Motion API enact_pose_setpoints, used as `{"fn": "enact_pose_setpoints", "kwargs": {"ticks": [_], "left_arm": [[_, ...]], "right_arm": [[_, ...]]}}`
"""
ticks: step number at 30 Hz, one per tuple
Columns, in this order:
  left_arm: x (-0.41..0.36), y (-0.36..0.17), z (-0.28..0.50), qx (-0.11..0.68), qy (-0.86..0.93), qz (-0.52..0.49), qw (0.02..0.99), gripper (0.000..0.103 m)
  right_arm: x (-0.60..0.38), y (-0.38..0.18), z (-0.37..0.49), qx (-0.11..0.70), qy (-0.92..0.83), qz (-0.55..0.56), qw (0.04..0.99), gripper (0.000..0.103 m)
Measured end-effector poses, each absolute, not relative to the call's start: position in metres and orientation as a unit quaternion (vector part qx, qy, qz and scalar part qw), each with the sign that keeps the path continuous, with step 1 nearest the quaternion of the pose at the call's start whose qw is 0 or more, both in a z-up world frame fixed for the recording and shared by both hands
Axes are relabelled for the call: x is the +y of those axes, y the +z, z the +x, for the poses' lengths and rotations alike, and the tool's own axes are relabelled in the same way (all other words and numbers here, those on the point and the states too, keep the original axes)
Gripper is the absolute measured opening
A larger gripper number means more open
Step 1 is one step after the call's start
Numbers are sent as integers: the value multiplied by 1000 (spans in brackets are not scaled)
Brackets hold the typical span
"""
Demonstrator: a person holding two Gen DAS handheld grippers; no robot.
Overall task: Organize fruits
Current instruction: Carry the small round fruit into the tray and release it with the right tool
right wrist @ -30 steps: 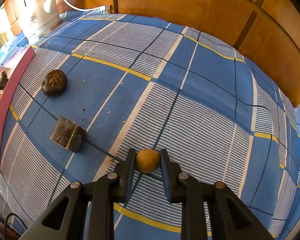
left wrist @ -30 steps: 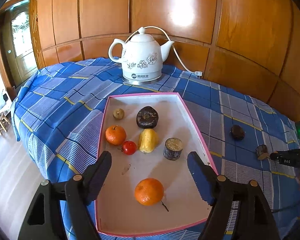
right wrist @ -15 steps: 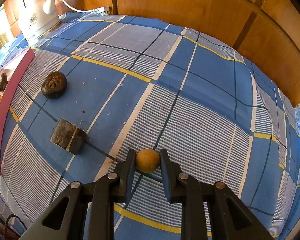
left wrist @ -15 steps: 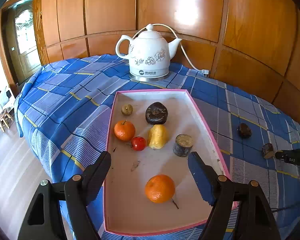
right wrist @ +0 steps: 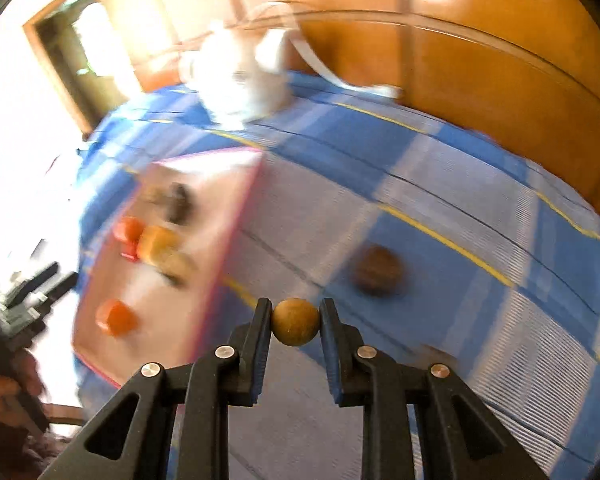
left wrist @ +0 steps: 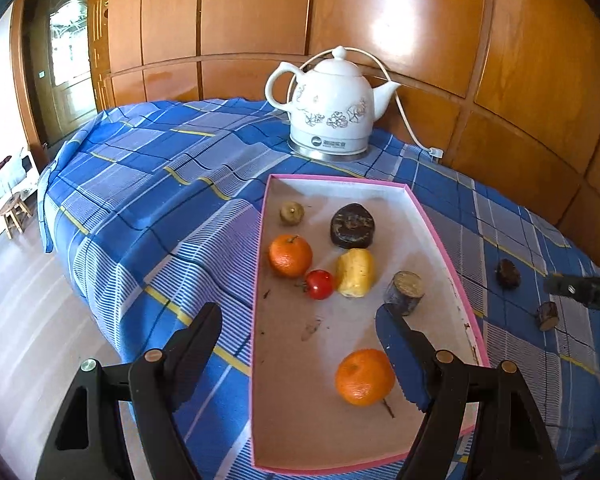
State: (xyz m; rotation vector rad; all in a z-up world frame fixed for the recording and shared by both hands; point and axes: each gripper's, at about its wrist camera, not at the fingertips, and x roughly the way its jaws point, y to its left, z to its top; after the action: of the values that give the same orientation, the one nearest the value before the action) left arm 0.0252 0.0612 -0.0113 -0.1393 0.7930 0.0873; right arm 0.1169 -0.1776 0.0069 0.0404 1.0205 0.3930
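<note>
A white ceramic electric kettle (left wrist: 332, 108) with a flower print stands on its metal base on the blue checked cloth (left wrist: 160, 184) over the tabletop, its white cord (left wrist: 410, 124) trailing toward glossy wooden wall panels (left wrist: 256, 8). A small wooden stool (left wrist: 14, 214) sits on the floor.

The right gripper (right wrist: 295, 322) has its jaws pressed on a small round brown fruit (right wrist: 295, 321) at lower centre. Behind it everything is blurred: a pink-rimmed tray (right wrist: 236, 220) at left holds what seem to be orange fruits, with a white kettle (right wrist: 240, 80) at upper centre.
</note>
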Motion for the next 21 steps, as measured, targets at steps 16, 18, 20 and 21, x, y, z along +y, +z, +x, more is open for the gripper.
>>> {"fn": "enact_pose_setpoints", "kwargs": {"ticks": [16,18,20,21], "left_arm": [[84,-22,22,403,43,-99,909,85],[83,-22,22,403,41,-98,909,85],[81,-22,22,403,40,-99,909,85],[81,-21,22,402,39,-99,909,85]], "right_arm": [[-75,-25,181,509,211,64,832,35],[-81,-22,177,504,205,66,837,35],[-90,-17,170,499,204,70,840,35],[-94,-15,166,497,203,70,841,35]]}}
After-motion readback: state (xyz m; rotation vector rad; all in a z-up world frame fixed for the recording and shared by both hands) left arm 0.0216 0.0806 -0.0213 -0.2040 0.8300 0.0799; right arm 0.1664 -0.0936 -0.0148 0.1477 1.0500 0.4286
